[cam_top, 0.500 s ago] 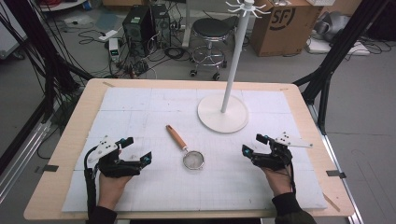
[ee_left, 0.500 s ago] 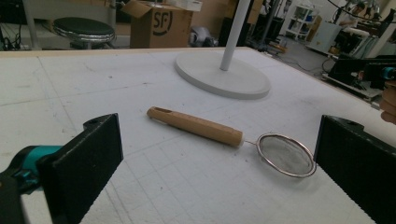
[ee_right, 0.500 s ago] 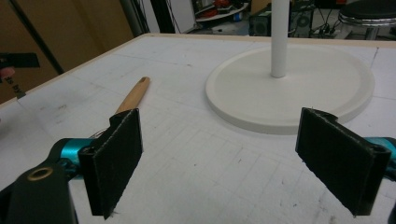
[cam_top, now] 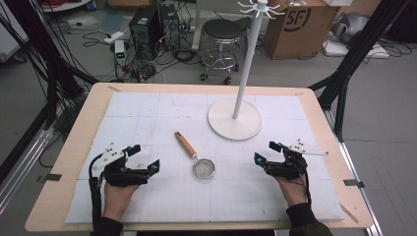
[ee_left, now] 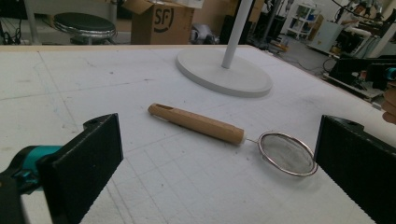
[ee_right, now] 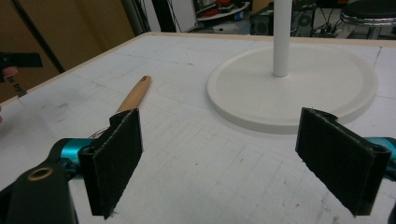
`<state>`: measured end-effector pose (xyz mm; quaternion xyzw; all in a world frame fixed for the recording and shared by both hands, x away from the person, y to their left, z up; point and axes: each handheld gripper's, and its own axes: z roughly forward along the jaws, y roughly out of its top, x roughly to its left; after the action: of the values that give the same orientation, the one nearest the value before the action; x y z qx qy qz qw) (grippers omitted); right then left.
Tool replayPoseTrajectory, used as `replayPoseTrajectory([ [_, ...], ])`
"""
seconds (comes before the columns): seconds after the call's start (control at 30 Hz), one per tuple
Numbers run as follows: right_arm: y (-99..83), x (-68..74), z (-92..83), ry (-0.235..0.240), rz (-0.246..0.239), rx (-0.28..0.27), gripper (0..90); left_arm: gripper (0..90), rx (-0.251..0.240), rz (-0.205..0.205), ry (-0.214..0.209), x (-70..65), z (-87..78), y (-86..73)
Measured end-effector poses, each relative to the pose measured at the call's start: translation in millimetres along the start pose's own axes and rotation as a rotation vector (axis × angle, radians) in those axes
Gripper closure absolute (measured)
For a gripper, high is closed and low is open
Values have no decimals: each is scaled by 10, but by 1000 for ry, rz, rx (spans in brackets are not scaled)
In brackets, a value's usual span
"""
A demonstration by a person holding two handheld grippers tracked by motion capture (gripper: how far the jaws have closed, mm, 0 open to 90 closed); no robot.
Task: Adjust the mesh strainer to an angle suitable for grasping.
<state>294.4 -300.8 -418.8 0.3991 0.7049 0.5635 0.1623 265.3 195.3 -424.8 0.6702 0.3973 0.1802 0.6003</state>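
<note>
A small mesh strainer [cam_top: 203,169] with a wooden handle [cam_top: 186,144] lies flat on the white mat, near the middle of the table. Behind it stands a white hook stand [cam_top: 244,64] on a round base [cam_top: 235,120]. My left gripper [cam_top: 145,157] rests low at the mat's left, open and empty, with the strainer [ee_left: 286,153] lying ahead between its jaws. At the right my right gripper [cam_top: 267,153] is open and empty too; the wooden handle [ee_right: 134,94] shows past its left jaw and the stand's base [ee_right: 299,88] lies ahead of it.
The white mat [cam_top: 147,113] covers most of the wooden table [cam_top: 74,142]. Beyond the far edge are a stool [cam_top: 223,32], a cardboard box [cam_top: 295,22], a computer case [cam_top: 147,24] and floor cables. Black frame posts [cam_top: 354,54] flank the table.
</note>
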Motion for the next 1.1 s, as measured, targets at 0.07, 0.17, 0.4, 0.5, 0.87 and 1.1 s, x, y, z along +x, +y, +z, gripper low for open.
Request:
replayPoseTrajectory([
  [0.07,0,-4,4,-3,-4,1,138,19,6,-6,0,7,8,-5],
  [0.17,0,-7,6,-2,1,0,139,19,12,-7,2,17,13,-9],
  [0.4,5,3,28,12,18,13,148,19,10,-7,6,20,7,-6],
  [0.5,27,19,52,11,20,18,220,19,11,-8,6,20,5,-6],
  [0.87,50,20,122,24,42,40,246,19,9,-12,10,25,-1,-7],
  [1.1,95,59,186,36,30,52,251,20,6,-16,13,33,-5,-8],
])
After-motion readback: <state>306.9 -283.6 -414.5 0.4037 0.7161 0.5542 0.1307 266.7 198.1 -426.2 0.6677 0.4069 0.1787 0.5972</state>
